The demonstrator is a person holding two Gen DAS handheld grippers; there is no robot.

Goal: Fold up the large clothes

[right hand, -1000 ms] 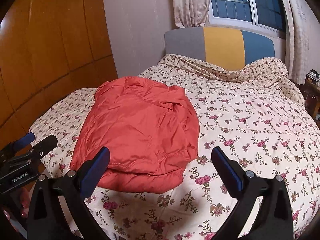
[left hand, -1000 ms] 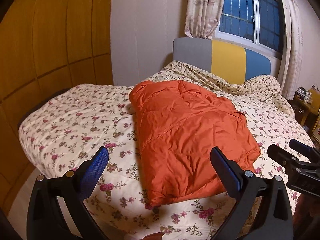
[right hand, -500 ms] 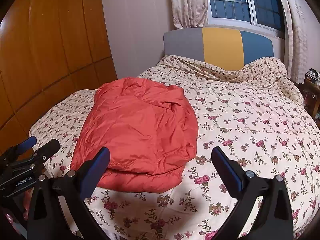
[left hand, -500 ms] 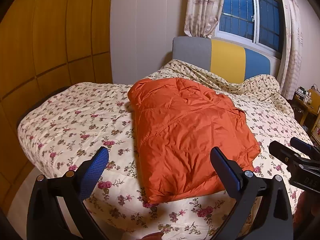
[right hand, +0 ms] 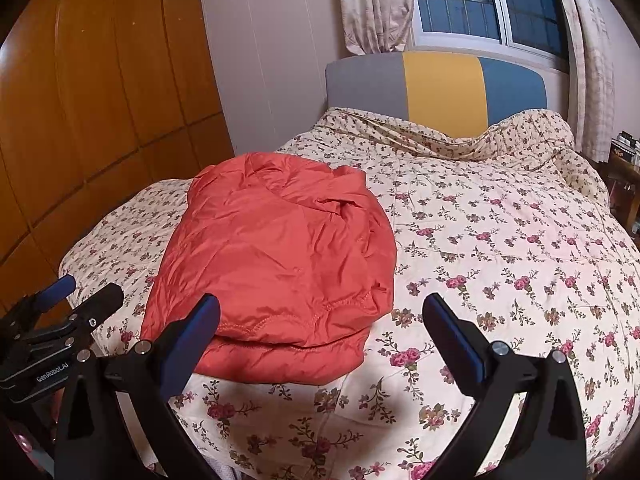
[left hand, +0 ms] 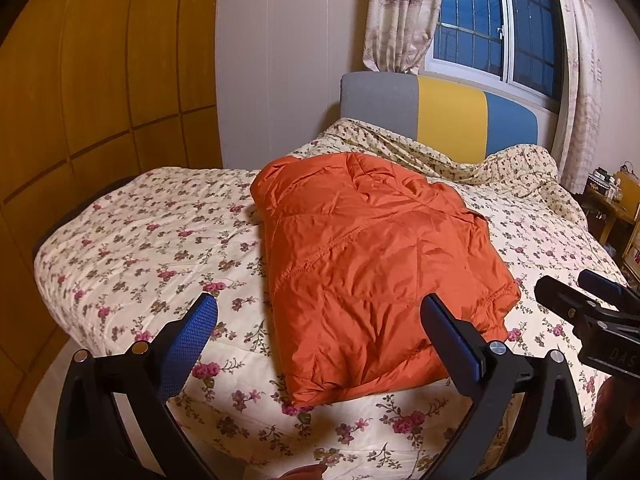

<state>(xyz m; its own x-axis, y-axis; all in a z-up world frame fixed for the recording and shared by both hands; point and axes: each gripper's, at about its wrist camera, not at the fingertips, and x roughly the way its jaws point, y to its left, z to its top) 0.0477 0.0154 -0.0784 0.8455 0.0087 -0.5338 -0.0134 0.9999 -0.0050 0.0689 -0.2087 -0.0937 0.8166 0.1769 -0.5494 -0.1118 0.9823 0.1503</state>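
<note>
An orange padded jacket (left hand: 372, 264) lies folded into a compact bundle on the floral quilt (left hand: 152, 248) of a bed. My left gripper (left hand: 320, 328) hangs open near the bed's foot, just short of the bundle's near edge, holding nothing. In the right wrist view the jacket (right hand: 276, 264) lies ahead and to the left. My right gripper (right hand: 320, 332) is open over the quilt (right hand: 500, 248), close to the bundle's near right corner, with nothing between its fingers. Each gripper shows at the side of the other's view: the right gripper (left hand: 584, 300) and the left gripper (right hand: 76, 300).
The bed has a grey, yellow and blue headboard (left hand: 440, 116) under a curtained window (left hand: 496, 28). Orange wooden wardrobe panels (left hand: 88, 80) run along the left. A side table with small items (left hand: 612, 196) stands at the right of the bed.
Both grippers have drawn back a little from the jacket and risen slightly, staying open. The jacket has not moved.
</note>
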